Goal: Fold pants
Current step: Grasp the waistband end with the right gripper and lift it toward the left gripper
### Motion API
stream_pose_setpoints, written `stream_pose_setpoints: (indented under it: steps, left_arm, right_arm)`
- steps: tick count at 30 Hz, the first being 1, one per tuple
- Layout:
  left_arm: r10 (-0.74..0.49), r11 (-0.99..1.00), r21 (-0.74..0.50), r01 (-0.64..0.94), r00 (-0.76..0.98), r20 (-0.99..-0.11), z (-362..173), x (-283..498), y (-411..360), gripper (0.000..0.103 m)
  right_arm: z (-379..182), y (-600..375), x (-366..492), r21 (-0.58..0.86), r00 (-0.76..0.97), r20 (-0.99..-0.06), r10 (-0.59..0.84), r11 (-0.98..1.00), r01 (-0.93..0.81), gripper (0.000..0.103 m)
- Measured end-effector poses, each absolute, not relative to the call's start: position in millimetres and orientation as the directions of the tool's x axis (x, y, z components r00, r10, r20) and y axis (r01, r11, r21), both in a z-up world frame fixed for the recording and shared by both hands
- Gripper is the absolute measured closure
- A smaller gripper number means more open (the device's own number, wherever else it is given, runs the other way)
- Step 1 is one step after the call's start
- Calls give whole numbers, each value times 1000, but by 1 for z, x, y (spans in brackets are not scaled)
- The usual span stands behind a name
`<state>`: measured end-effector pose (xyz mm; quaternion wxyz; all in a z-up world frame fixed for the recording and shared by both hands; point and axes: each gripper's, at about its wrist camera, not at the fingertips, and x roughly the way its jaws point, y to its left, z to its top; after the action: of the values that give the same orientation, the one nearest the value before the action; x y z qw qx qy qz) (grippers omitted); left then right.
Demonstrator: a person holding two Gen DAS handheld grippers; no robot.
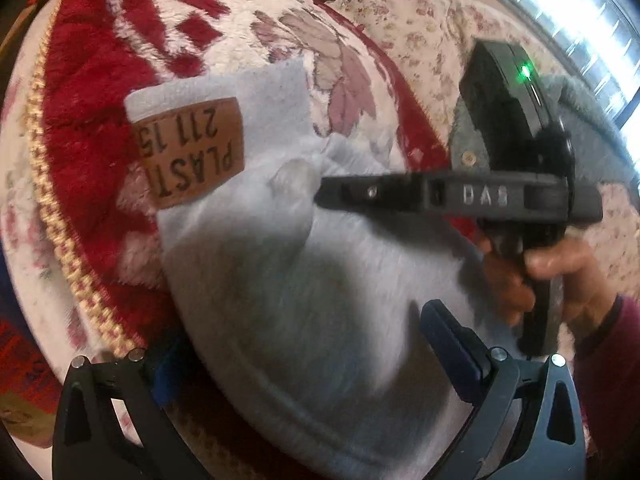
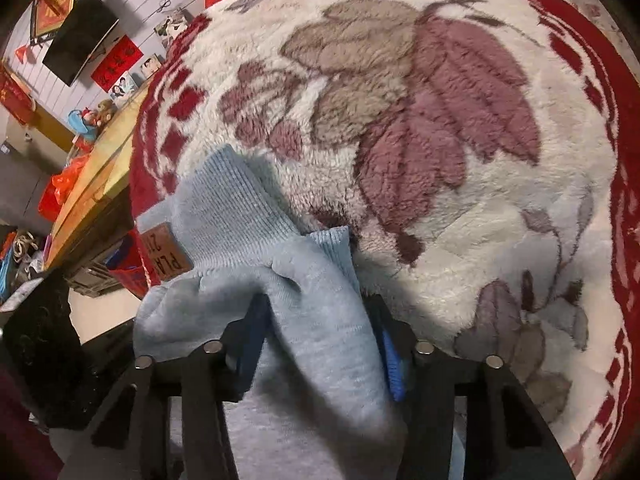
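Note:
Light grey-blue sweatpants (image 1: 288, 280) with a brown "PLAST" patch (image 1: 188, 152) lie on a fluffy red and white floral blanket (image 1: 88, 80). My left gripper (image 1: 304, 360) is open, its fingers spread wide on either side of the pants. In the left wrist view my right gripper (image 1: 320, 190) reaches in from the right and pinches a fold of the fabric. In the right wrist view the right gripper (image 2: 316, 320) is shut on the pants (image 2: 316, 344) near the ribbed cuff (image 2: 232, 208); the patch (image 2: 166, 256) shows at left.
The blanket (image 2: 440, 120) covers a bed. A floral quilt (image 1: 420, 32) lies behind it by a bright window (image 1: 580, 20). A wooden table (image 2: 92, 184), a red bag (image 2: 60, 188) and a wall TV (image 2: 80, 36) stand off the bed's edge.

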<state>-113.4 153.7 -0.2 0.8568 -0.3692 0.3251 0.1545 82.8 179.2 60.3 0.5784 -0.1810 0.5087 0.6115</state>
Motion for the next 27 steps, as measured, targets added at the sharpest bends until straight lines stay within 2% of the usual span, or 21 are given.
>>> stream_pose_setpoints:
  steps: [1, 2, 3, 4, 6, 7, 16, 27]
  left_arm:
    - [17, 670, -549, -499, 750, -662, -1, -112, 156, 1]
    - [8, 671, -560, -486, 760, -650, 0, -112, 156, 23]
    - [2, 680, -554, -480, 757, -654, -1, -110, 156, 60]
    - [-32, 674, -573, -466, 757, -653, -3, -108, 157, 61]
    - [-30, 673, -579, -460, 765, -643, 0, -109, 157, 68]
    - [-22, 692, -565, -449, 770, -638, 5, -110, 154, 69]
    - [36, 800, -483, -357, 831, -556, 71, -116, 113, 76]
    - [32, 941, -287, -179, 891, -452, 145, -91, 15, 79]
  right_arm:
    - [61, 177, 82, 408, -259, -809, 529, 186, -894, 59]
    - [64, 175, 81, 404, -255, -807, 532, 182, -897, 62]
    - [67, 174, 79, 389, -243, -810, 533, 179, -904, 67]
    - [71, 173, 76, 369, -226, -815, 534, 177, -912, 72]
    - [82, 173, 71, 353, -212, -812, 544, 168, -921, 83]
    - [88, 172, 67, 334, -196, -811, 550, 162, -928, 84]
    - [154, 140, 57, 289, -121, -756, 643, 163, -943, 85]
    - [230, 13, 63, 263, 52, -661, 748, 297, -918, 84]
